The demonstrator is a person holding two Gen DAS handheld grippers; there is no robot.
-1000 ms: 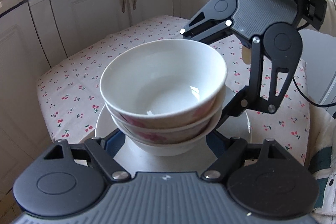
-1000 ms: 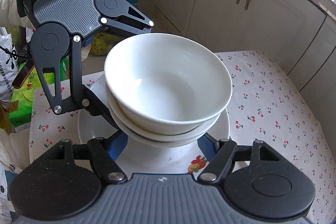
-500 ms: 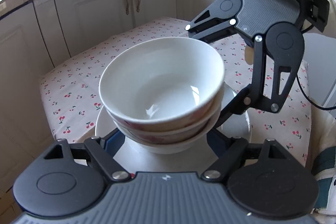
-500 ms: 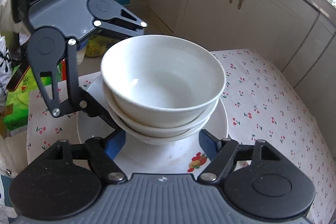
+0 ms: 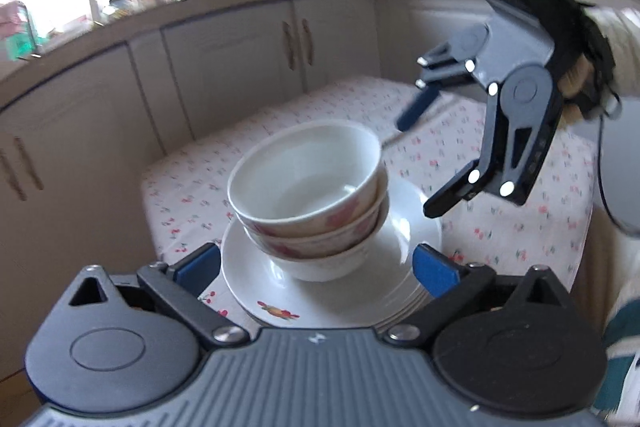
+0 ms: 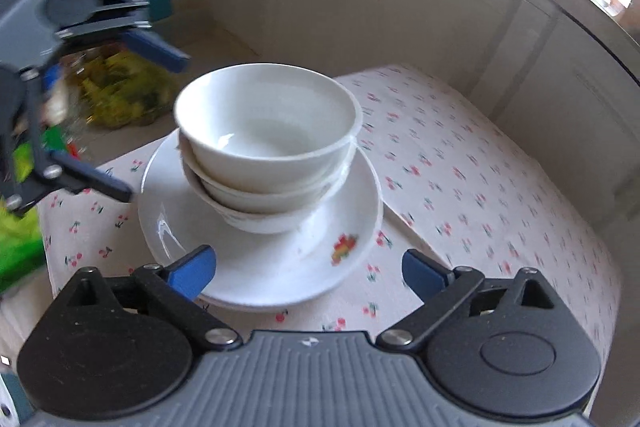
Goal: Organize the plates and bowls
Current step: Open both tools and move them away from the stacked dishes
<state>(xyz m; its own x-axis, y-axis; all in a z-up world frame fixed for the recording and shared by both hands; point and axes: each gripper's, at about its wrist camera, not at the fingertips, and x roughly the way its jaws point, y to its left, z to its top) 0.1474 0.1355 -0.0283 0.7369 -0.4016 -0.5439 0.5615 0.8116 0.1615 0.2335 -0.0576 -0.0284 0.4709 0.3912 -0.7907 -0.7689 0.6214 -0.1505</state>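
**dishguy:** Both grippers have backed off the stack since a second ago. Back then the blue pads sat tucked right under the bowls at the plate edge; now the left gripper and right gripper are pulled away and a bit higher, jaws opening to about as wide as they go, nothing between the pads but air. From the left wrist view the right gripper hangs above and beyond the plates, touching nothing.

**kitchenbot_fan:** So where's the crockery sitting?

**dishguy:** Three nested white ceramic bowls with pink flower prints sit on the pile of round white plates with a fruit decal, and that pile rests near the front corner of the table with the cherry-print cloth. The top bowls lean a little off-centre on the bottom one.

**kitchenbot_fan:** Done then?

**dishguy:** Looks basically finished to me: everything's in one stack and released. I can't spot any loose dish elsewhere on the cloth. Maybe straightening that lean is all that's left.
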